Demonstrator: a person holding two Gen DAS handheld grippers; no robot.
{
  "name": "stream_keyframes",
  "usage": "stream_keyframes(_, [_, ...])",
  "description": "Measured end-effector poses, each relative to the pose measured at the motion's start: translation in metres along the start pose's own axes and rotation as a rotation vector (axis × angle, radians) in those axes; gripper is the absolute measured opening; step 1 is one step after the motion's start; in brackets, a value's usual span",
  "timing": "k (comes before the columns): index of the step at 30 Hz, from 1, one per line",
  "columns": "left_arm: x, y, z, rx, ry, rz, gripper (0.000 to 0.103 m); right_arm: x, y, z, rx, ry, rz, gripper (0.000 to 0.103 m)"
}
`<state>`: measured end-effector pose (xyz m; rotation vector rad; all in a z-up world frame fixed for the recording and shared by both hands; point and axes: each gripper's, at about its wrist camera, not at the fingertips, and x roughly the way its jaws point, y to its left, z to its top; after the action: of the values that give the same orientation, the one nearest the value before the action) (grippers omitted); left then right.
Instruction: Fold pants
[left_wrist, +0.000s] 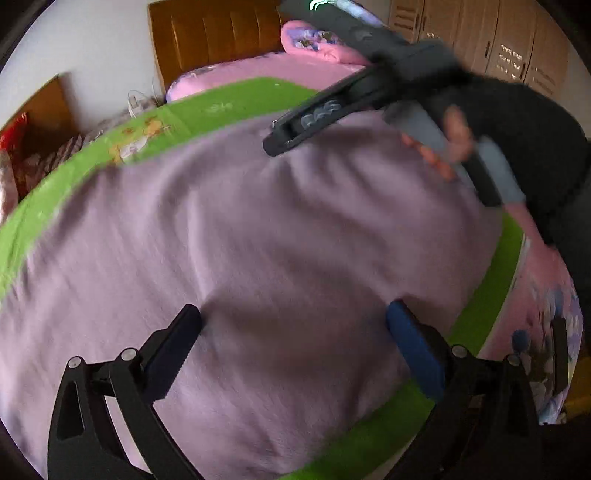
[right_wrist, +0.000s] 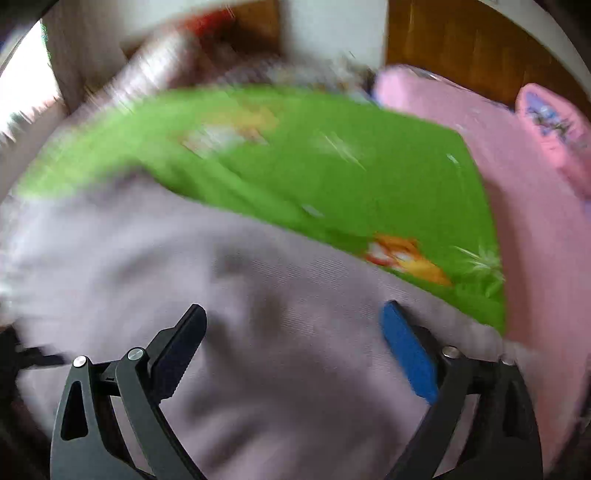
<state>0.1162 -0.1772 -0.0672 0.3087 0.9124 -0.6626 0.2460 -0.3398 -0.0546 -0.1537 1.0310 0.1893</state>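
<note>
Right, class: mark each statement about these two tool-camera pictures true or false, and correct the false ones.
1. The pants are lilac and lie on a green sheet. True.
2. The left tool is clamped shut on the cloth. False: its jaws stand wide apart, with nothing between them.
3. The right tool is open above the pants. True.
4. In the left camera's view, a hand holds the other tool over the far part of the pants. True.
5. The green sheet is spread on a bare wooden floor. False: it lies on a bed with pink bedding.
</note>
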Motion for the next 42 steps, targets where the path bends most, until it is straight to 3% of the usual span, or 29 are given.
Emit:
stream_keyframes(4, [-0.002, 0.004, 0.002, -0.009, -0.007, -0.034, 0.101, -0.017, -0.003, 0.003, 0.094, -0.062, -0.09, 0.089])
stream_keyframes(7, [-0.005, 0.005, -0.005, -0.008, -0.011, -0.022, 0.101, -0.032, 0.009, 0.001, 0.096, -0.119, 0.038, 0.092])
stream_keyframes(8, [-0.005, 0.005, -0.004, -0.009, -0.012, -0.024, 0.101, -0.031, 0.019, 0.001, 0.051, -0.114, 0.05, 0.093])
stream_keyframes(10, [-0.003, 0.006, -0.006, -0.012, -0.016, -0.028, 0.101, -0.01, 0.038, 0.001, -0.049, -0.038, -0.005, 0.093])
stream_keyframes(11, [-0.004, 0.007, -0.009, -0.012, -0.019, -0.027, 0.101, 0.004, 0.038, 0.001, -0.05, 0.007, -0.01, 0.093])
stream_keyframes(12, [-0.006, 0.007, -0.011, -0.014, -0.024, -0.028, 0.101, 0.005, 0.03, 0.002, -0.001, -0.009, 0.022, 0.098])
stream_keyframes(13, [-0.011, 0.008, -0.013, -0.022, -0.041, -0.033, 0.101, 0.007, 0.021, 0.004, 0.059, 0.009, 0.033, 0.097])
stream_keyframes(15, [-0.031, 0.01, -0.022, -0.043, -0.087, -0.046, 0.101, -0.009, 0.02, 0.006, 0.121, -0.028, -0.058, 0.095])
stream_keyframes(16, [-0.041, 0.013, -0.025, -0.049, -0.114, -0.057, 0.101, -0.018, 0.023, 0.005, 0.135, -0.052, -0.062, 0.096])
stream_keyframes(19, [-0.084, 0.041, -0.048, -0.097, -0.223, -0.051, 0.101, -0.055, 0.054, -0.001, 0.097, -0.165, 0.028, 0.096])
stream_keyframes(22, [-0.126, 0.096, -0.088, -0.258, -0.298, 0.004, 0.101, -0.082, 0.106, -0.007, -0.012, -0.218, 0.093, 0.097])
stream_keyframes(27, [-0.207, 0.229, -0.188, -0.695, -0.447, 0.122, 0.101, -0.105, 0.219, -0.009, -0.245, -0.274, 0.271, 0.097])
stream_keyframes(29, [-0.241, 0.283, -0.237, -0.898, -0.505, 0.178, 0.1, -0.105, 0.284, -0.008, -0.355, -0.276, 0.379, 0.097])
stream_keyframes(31, [-0.267, 0.322, -0.282, -1.067, -0.571, 0.185, 0.1, -0.101, 0.333, -0.007, -0.426, -0.262, 0.448, 0.097])
stream_keyframes(33, [-0.28, 0.358, -0.328, -1.244, -0.589, 0.162, 0.1, -0.093, 0.379, -0.004, -0.497, -0.241, 0.502, 0.097])
stream_keyframes(34, [-0.287, 0.368, -0.35, -1.292, -0.615, 0.15, 0.1, -0.093, 0.407, -0.006, -0.551, -0.231, 0.537, 0.097])
stream_keyframes(38, [-0.297, 0.384, -0.385, -1.354, -0.634, 0.139, 0.1, -0.09, 0.476, -0.013, -0.687, -0.195, 0.651, 0.096])
stream_keyframes(39, [-0.297, 0.387, -0.385, -1.357, -0.643, 0.123, 0.1, -0.09, 0.486, -0.013, -0.714, -0.2, 0.661, 0.09])
stream_keyframes(40, [-0.298, 0.389, -0.387, -1.358, -0.651, 0.114, 0.1, -0.089, 0.504, -0.011, -0.748, -0.197, 0.682, 0.078])
stream_keyframes(42, [-0.298, 0.392, -0.385, -1.346, -0.653, 0.115, 0.099, -0.084, 0.523, -0.008, -0.776, -0.187, 0.69, 0.066])
